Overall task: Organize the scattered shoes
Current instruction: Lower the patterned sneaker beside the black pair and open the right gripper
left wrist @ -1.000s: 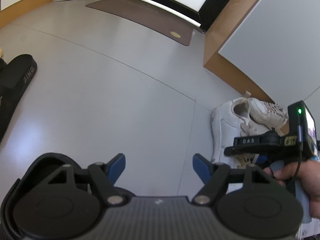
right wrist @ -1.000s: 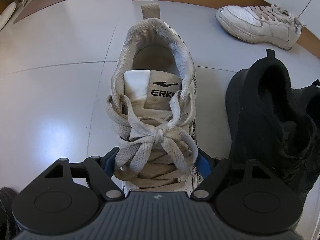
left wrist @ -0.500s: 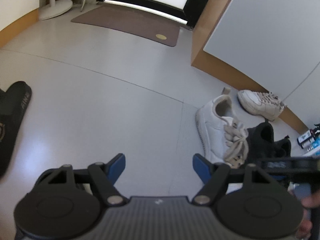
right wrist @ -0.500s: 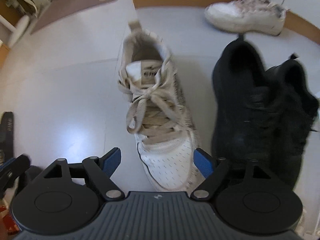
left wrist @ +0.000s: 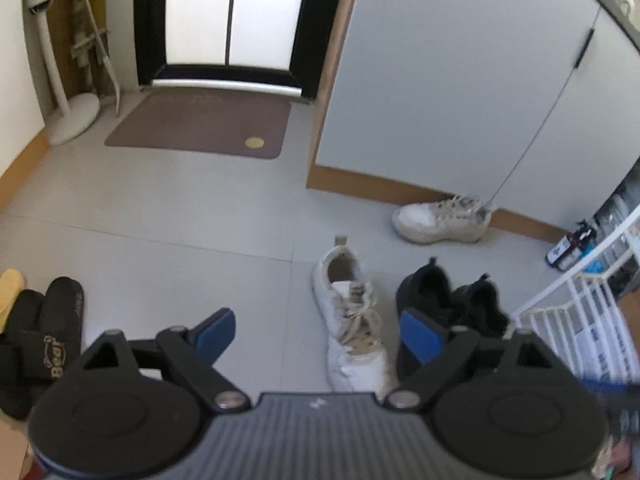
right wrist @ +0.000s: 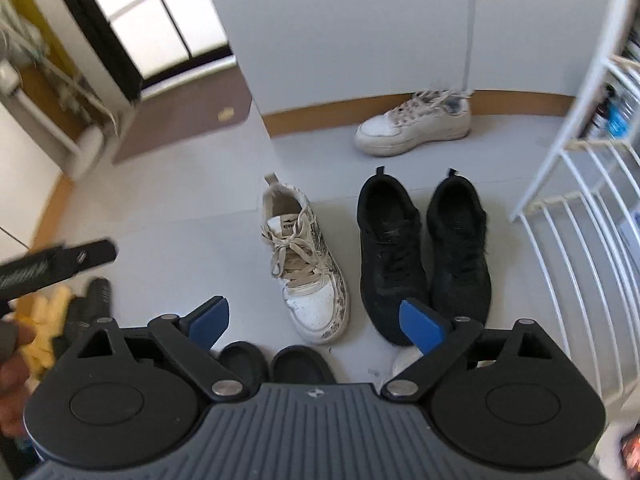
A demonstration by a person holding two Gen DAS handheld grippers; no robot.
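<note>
- Now, far left on the floor: black slides (left wrist: 44, 332) lie beside something yellow (left wrist: 10, 284), probably another slipper; in the right wrist view they show only partly behind the other gripper. They sit well apart from the sneakers, so a row built on the right would leave them stranded.
- The left gripper (left wrist: 316, 334) hangs high over bare tile, its blue pads spread wide with nothing between them; the jaws have just been opening.
- The right gripper (right wrist: 314, 320) is likewise splayed wide and empty, and its jaws too have just been opening; two dark rounded toes (right wrist: 272, 364) lie right under it, partly hidden.
- Centre: the white lace-up sneaker (right wrist: 304, 264) stands upright on its sole, near the black pair but not touching it. Its loose laces flop over the tongue, so a pad could catch a loop and drag the shoe askew on a later grasp.
- Just right: the pair of black sneakers (right wrist: 424, 248) sits side by side, heels toward the wall, close to the white wire rack (right wrist: 576, 216). A careless reach there could knock a finger against the rack.
- Back right: a lone white sneaker (right wrist: 412, 128) lies along the baseboard, well apart from the centre shoe. My guess is it needs fetching; it looks like a different model, so pairing it with the centre one could be a mismatch.
</note>
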